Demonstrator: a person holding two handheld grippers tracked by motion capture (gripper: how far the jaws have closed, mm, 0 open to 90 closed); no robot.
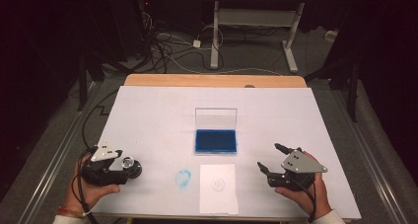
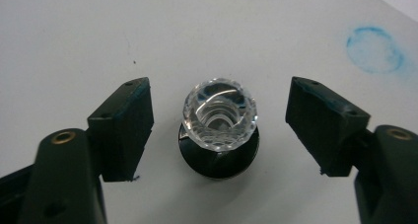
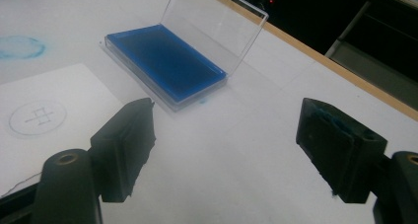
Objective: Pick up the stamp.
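A stamp with a clear faceted knob point(image 2: 220, 116) on a round black base stands upright on the white table sheet point(image 1: 148, 115) at the near left. My left gripper point(image 2: 218, 86) straddles it with both pads well clear of the knob; from above, the stamp point(image 1: 130, 162) sits just off that gripper's front. At the near right my right gripper point(image 1: 268, 155) is held open above the sheet with nothing between its jaws point(image 3: 226, 105). It points toward a blue ink pad point(image 1: 215, 140) in a clear case whose lid stands upright.
A white slip of paper point(image 1: 218, 187) printed with a circled mark lies at the front centre. To its left is a round blue ink smudge point(image 1: 183, 178). The wooden table edge point(image 1: 212, 80) runs along the far side, with cables and a desk frame on the floor beyond.
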